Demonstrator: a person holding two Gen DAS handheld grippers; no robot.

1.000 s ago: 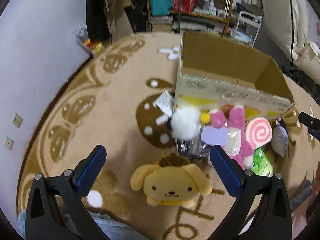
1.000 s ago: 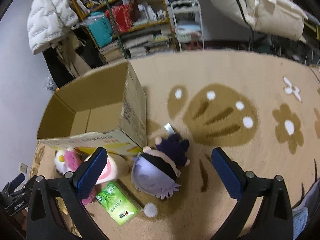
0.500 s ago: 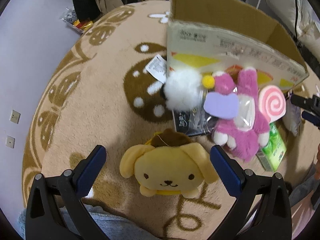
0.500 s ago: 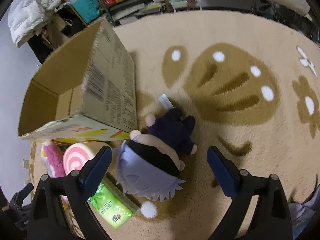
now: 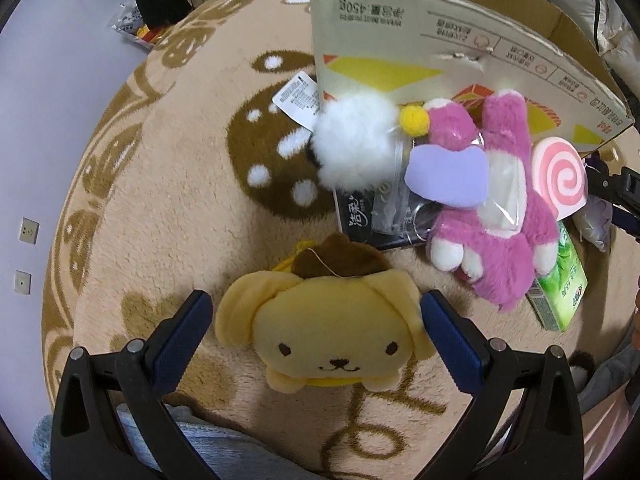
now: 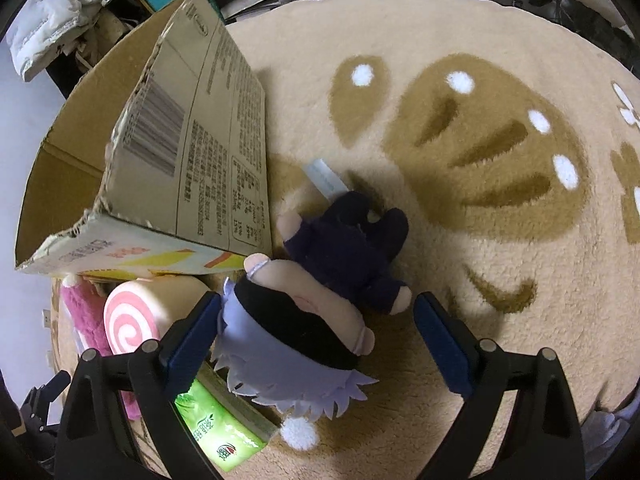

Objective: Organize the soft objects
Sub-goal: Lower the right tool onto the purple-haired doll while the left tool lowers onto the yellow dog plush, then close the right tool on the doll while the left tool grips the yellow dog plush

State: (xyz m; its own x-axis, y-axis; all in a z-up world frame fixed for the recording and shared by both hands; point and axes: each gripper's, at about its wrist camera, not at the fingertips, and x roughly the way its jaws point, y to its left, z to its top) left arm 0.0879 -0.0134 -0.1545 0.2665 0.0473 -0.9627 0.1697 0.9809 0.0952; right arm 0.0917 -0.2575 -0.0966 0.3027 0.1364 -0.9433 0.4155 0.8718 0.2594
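My left gripper is open, its fingers on either side of a yellow dog plush lying on the rug. My right gripper is open around a doll with lilac hair and dark clothes. An open cardboard box stands behind the toys; it also shows in the right wrist view. A pink plush, a white pompom and a pink swirl cushion lie by the box.
A green tissue pack lies beside the doll, also in the left wrist view. A dark packet and a paper tag lie near the box. Shelves and a white jacket stand beyond the beige rug.
Both grippers have moved down and forward onto their toys. The yellow plush and the doll now sit between the open fingers and look larger.
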